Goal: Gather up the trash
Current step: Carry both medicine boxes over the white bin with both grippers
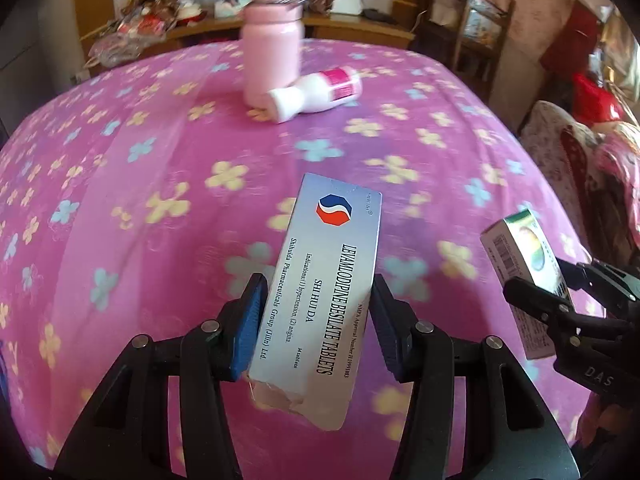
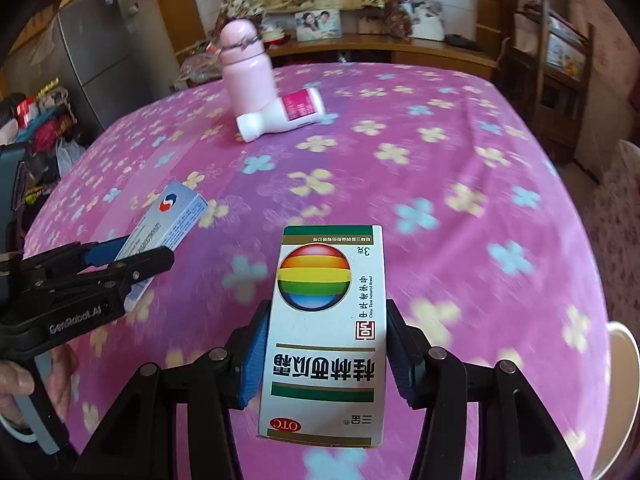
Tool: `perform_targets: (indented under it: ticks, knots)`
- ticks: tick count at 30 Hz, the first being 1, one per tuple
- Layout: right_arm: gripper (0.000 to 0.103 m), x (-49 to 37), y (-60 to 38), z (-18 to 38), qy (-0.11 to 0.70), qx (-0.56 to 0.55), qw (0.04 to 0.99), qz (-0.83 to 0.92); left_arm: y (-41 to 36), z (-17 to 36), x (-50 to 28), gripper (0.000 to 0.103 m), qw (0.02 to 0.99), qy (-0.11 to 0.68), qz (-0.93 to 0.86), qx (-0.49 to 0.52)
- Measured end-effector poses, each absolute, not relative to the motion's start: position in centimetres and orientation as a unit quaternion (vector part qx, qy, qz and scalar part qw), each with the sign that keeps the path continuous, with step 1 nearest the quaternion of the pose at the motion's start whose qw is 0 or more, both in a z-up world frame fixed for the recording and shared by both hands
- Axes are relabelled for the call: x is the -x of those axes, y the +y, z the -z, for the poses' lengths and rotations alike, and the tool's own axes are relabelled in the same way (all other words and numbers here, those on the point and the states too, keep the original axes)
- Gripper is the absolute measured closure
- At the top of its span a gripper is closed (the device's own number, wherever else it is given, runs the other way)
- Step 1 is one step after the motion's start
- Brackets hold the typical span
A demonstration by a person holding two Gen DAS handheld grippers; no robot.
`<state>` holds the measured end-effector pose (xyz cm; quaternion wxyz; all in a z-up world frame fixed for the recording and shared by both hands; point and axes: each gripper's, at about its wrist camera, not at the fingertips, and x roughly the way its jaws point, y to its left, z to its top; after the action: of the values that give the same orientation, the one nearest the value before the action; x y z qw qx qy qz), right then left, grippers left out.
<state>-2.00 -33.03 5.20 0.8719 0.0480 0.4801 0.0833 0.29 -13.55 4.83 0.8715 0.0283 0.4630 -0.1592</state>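
Pink cloth with yellow and blue flowers (image 1: 160,152) is spread over the table, and a messy room with wooden shelves is seen behind it.

From the left wrist view, a long silver cardboard pill box with a red and blue logo (image 1: 328,280) is pinched by the left gripper (image 1: 318,320), with a blue pad pressed on each side. The box is held up above the cloth, and its near end is torn open. At the right edge, the right gripper (image 1: 536,300) is seen closed on a small white box with green edges (image 1: 520,256). Far back on the cloth, a tall pink bottle with a round cap (image 1: 273,52) is stood upright. A white plastic bottle with a pink label (image 1: 316,94) is laid on its side, touching or just beside it; which one cannot be told.

From the right wrist view, the white box with a rainbow ball picture is squeezed between the right gripper's blue pads and is held up over the cloth. The left gripper with its silver box is seen at the left.

Both boxes look picked up, so the carrying step seems to be in hand. No trash bin is seen for sure. Next, a bin probably has to be found and each box let go over it. After that, the lying white bottle may need to be picked up.
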Motion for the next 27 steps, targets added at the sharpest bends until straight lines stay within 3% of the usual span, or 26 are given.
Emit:
perform_targets:
  ticks: [27]
  knots:
    - [0.052, 18.7, -55.9, -7.7, 0.439, -0.164, 0.875, 0.121, -35.8, -7.7, 11.0, 0.053, 0.828, 0.438, 0.34, -0.086]
